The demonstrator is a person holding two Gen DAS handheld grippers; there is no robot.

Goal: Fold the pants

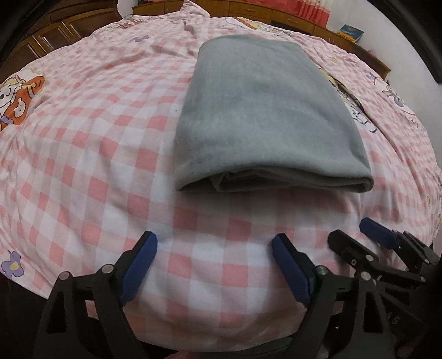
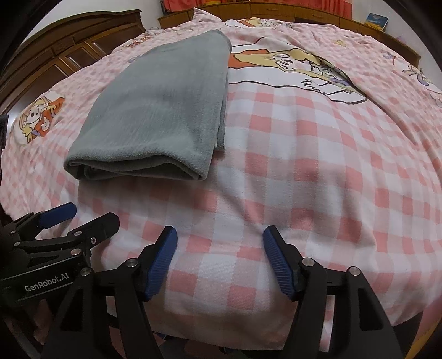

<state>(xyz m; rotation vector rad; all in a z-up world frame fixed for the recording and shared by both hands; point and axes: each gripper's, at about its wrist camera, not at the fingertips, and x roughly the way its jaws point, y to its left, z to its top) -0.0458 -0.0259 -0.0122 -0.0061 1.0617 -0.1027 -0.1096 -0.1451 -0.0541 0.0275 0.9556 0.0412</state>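
The grey pants (image 1: pixel 265 110) lie folded into a thick rectangle on the pink checked bed cover (image 1: pixel 96 165), the layered folded edge facing me. They also show in the right wrist view (image 2: pixel 157 110), at the left. My left gripper (image 1: pixel 214 240) is open and empty, just short of the pants' near edge. My right gripper (image 2: pixel 219 234) is open and empty, to the right of the pants and nearer than them. Each gripper shows in the other's view: the right (image 1: pixel 356 234), the left (image 2: pixel 85 214).
The bed cover (image 2: pixel 304 165) has cartoon prints, one large one (image 2: pixel 298 66) right of the pants. Wooden cabinets (image 2: pixel 69 41) stand at the left and a wooden headboard shelf (image 1: pixel 276 13) at the far side. The bed's near edge drops off below the grippers.
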